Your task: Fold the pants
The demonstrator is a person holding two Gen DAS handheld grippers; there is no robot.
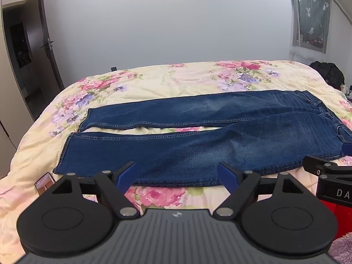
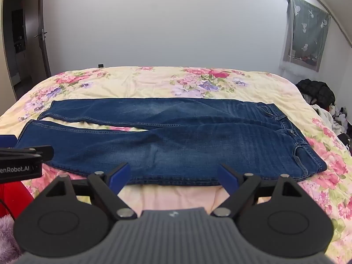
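The jeans (image 1: 198, 136) lie flat across the bed (image 1: 154, 79), legs apart. Both the left gripper (image 1: 176, 176) and right gripper (image 2: 173, 176) gape wide, empty. Pinch the near edge, probably at both ends, then fold the legs together.

"DA" on right gripper (image 1: 336, 192) body, cut off at edge, "enRobot.AI" on left gripper (image 2: 17, 168) body, partly cut

One pair of blue jeans (image 1: 198, 136) lies on one bed (image 1: 176, 79) with a floral cover, its two legs spread side by side. Two claws are in view, the left claw (image 1: 176, 176) and the right claw (image 2: 173, 175). One phone (image 1: 44, 183) lies near the left. One door (image 1: 44, 44) and one curtained window (image 1: 310, 17) show on the far side.
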